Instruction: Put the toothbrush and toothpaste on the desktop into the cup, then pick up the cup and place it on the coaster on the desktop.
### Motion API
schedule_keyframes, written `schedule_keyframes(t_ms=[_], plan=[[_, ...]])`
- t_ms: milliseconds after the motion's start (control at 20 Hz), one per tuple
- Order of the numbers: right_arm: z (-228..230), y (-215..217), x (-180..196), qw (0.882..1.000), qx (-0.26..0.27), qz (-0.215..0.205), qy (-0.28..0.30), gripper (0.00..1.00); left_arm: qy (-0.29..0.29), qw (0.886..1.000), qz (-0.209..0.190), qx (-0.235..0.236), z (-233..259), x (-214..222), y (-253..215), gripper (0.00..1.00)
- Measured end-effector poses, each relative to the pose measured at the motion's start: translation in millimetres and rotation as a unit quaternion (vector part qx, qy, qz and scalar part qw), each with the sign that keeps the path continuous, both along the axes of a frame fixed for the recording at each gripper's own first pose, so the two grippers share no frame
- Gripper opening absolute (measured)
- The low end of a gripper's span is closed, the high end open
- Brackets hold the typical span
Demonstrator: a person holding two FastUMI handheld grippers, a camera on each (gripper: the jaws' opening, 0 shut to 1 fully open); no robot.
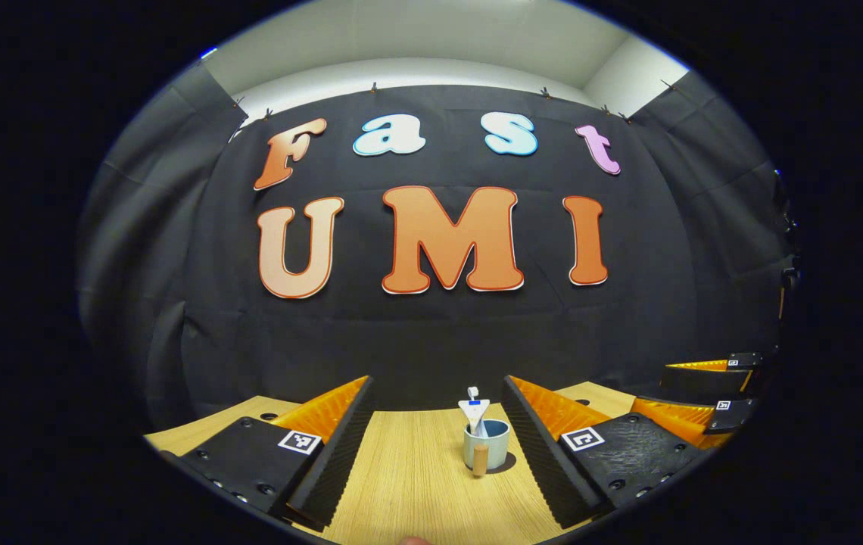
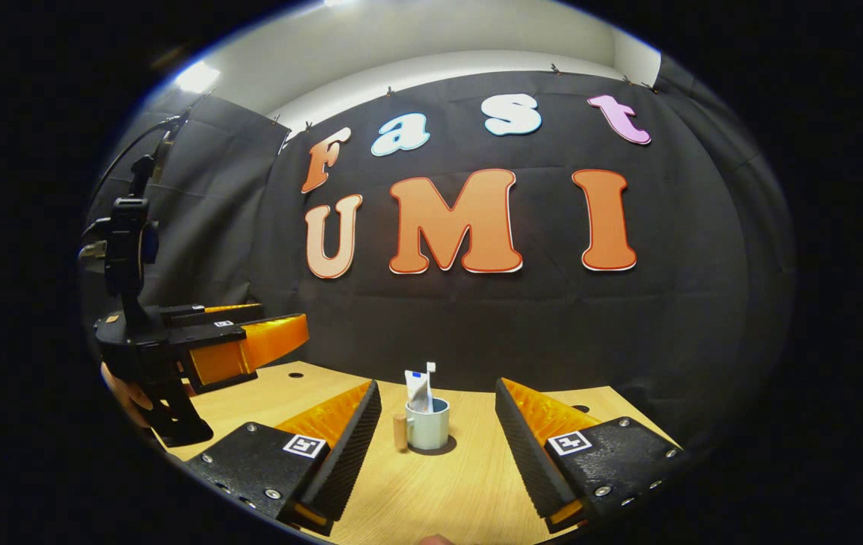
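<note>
Firstly, left gripper view: the left gripper [image 1: 439, 446] hovered low over the pale wood-grain desktop [image 1: 401, 484] with its two fingers spread wide apart, nothing between them. Between the fingers, and well beyond their tips, stood the small pale blue-grey cup with a wooden handle [image 1: 486, 446]. The cup rested on a dark round coaster [image 1: 509, 463], of which a sliver showed at the cup's base on the side away from the handle. A white toothpaste tube [image 1: 475, 414] stood upright inside the cup, its flat crimped end uppermost. A white toothbrush [image 1: 472, 393] rose just behind the tube, also inside the cup; only its top could be made out. Far to the right of the cup, near the desktop's edge, the right gripper [image 1: 711, 393] showed; its fingers stood apart.

Right gripper view: the right gripper [image 2: 439, 446] had its jaws wide open and empty, with the cup [image 2: 428, 425] between the fingers and well beyond them, apart from both. The handle faced the left finger. The toothpaste tube [image 2: 418, 390] and toothbrush [image 2: 431, 369] stood in the cup. The coaster [image 2: 443, 448] showed as a dark rim under the cup. Well to the left of the cup the left gripper [image 2: 280, 333] was held above the desktop [image 2: 439, 492] by a hand [image 2: 125, 393].
</note>
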State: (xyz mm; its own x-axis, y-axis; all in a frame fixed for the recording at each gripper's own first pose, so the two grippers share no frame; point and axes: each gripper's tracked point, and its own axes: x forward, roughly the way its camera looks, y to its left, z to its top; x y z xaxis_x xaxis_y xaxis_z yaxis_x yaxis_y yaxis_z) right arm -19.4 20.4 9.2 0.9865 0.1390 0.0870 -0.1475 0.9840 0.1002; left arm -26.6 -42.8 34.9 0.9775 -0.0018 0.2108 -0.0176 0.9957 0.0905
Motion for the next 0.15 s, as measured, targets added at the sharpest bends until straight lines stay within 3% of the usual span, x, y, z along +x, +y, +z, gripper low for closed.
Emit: schedule_keyframes(t_ms=[150], plan=[[7.2,3.5,0.4,1.000,0.000,0.002,-0.015,0.91,-0.022,1.000,0.020,0.012,11.3,-6.7,9.8,1.00]])
